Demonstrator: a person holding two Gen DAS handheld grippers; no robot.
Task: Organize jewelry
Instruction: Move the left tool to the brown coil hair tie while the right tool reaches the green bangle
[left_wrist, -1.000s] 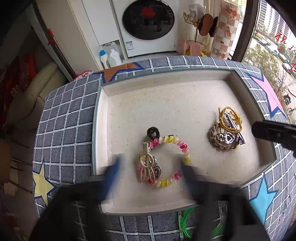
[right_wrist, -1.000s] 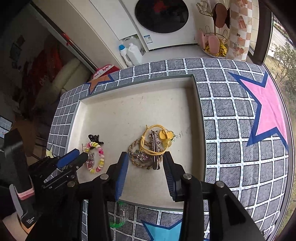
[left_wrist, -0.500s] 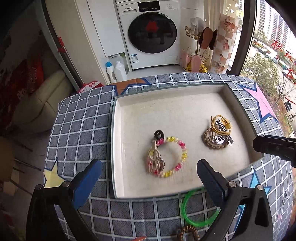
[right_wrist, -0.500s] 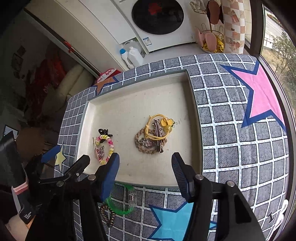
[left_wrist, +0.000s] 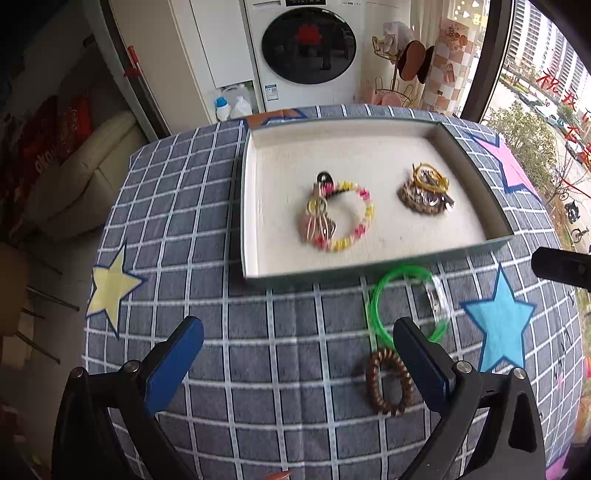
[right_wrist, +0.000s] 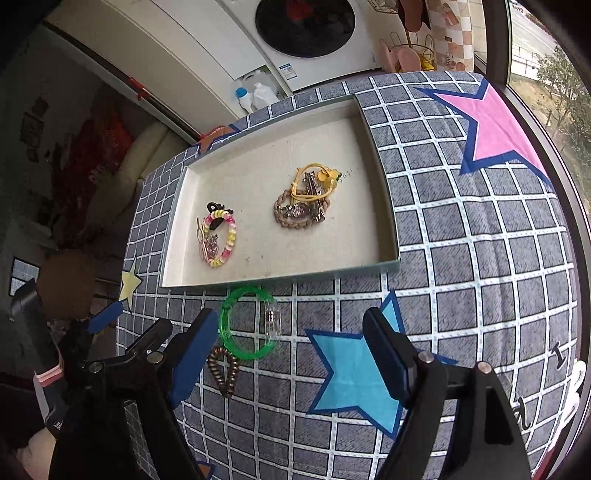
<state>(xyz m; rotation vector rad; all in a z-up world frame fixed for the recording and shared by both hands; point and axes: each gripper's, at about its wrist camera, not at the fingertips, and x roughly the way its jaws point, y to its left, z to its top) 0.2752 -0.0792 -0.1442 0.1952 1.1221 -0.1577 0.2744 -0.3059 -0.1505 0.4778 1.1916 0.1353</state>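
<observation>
Grey checked cloth (right_wrist: 480, 240) with coloured stars covers the table under me. On it sits my shallow tray (right_wrist: 384, 206), pale inside, with two heaps of jewelry. To the tray's left lies a pink-and-yellow bead bracelet (right_wrist: 227, 240) with a black clip and a small charm tangled in. To its right, a braided brown ring (right_wrist: 291, 218) carries yellow cords and a silver clip. Outside the tray, just beside its near wall, a green bangle (right_wrist: 236, 328) with a clear clasp lies on the cloth, and a brown coil tie (right_wrist: 221, 369) touches it. My left gripper (left_wrist: 297, 354) hangs over the cloth, fingers wide apart, nothing between them. My right gripper (right_wrist: 291, 350) is opening, empty too.
</observation>
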